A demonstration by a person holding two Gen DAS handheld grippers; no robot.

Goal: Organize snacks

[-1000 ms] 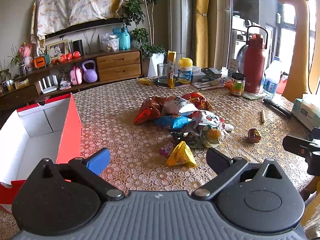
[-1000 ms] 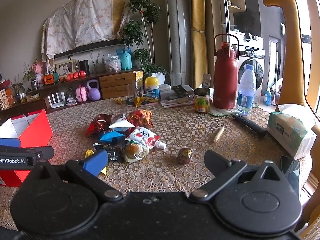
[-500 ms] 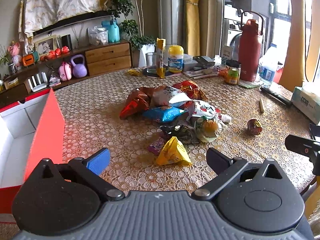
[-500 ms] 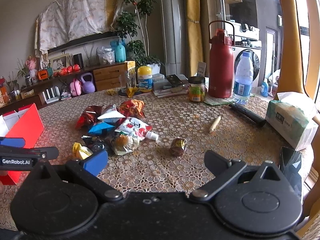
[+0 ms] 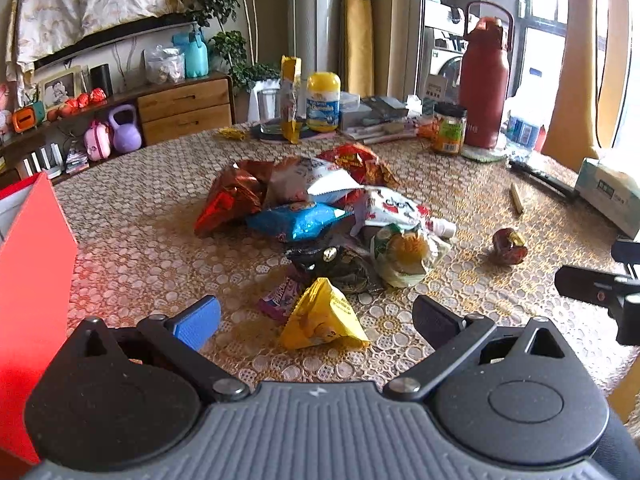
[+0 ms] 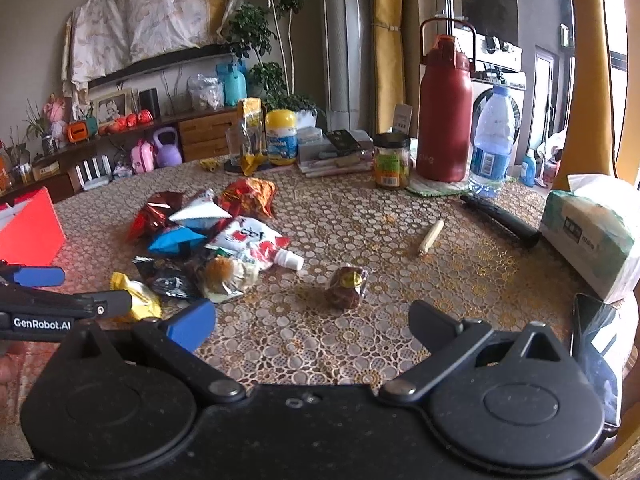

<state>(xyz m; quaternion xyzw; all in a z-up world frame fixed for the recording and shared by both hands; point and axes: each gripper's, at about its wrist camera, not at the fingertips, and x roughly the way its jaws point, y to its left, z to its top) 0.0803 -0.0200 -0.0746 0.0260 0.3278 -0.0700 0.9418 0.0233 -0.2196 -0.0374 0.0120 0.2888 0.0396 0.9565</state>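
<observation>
Left wrist view. Your left gripper (image 5: pixel 316 318) has its jaws spread wide and holds nothing; one blue pad (image 5: pixel 197 322) and one black pad (image 5: pixel 434 320) flank a yellow triangular packet (image 5: pixel 324 318), which lies on the table between them, untouched as far as can be seen. The snack pile (image 5: pixel 320 216) sits just beyond it, mid-table. Count in the pile: one red foil bag (image 5: pixel 230 200), one white-and-red bag (image 5: pixel 308 182), one orange-red bag (image 5: pixel 358 162), one blue bag (image 5: pixel 298 220), one white spouted pouch (image 5: pixel 400 212), one clear wrapped item with an orange centre (image 5: pixel 404 254), one dark wrapper (image 5: pixel 332 260), one small purple packet (image 5: pixel 282 296). One brown wrapped sweet (image 5: pixel 508 246) lies alone, well to the right of the pile. One red box (image 5: pixel 34 280) stands at the left edge. The table (image 5: pixel 136 232) carries a lace-pattern cloth. The tip of your right gripper (image 5: pixel 596 288) enters from the right edge.

Right wrist view. Your right gripper (image 6: pixel 312 320) is likewise wide open and empty, with the brown wrapped sweet (image 6: pixel 346 286) just ahead between its pads. The snack pile (image 6: pixel 208 232) lies to the left; the yellow triangular packet (image 6: pixel 138 298) is partly hidden behind your left gripper (image 6: pixel 60 300). At the back: one red flask (image 6: pixel 444 116), one water bottle (image 6: pixel 492 144), one jar (image 6: pixel 392 160), one yellow-capped tub (image 6: pixel 282 136). One tissue pack (image 6: pixel 592 232) at the right edge.
</observation>
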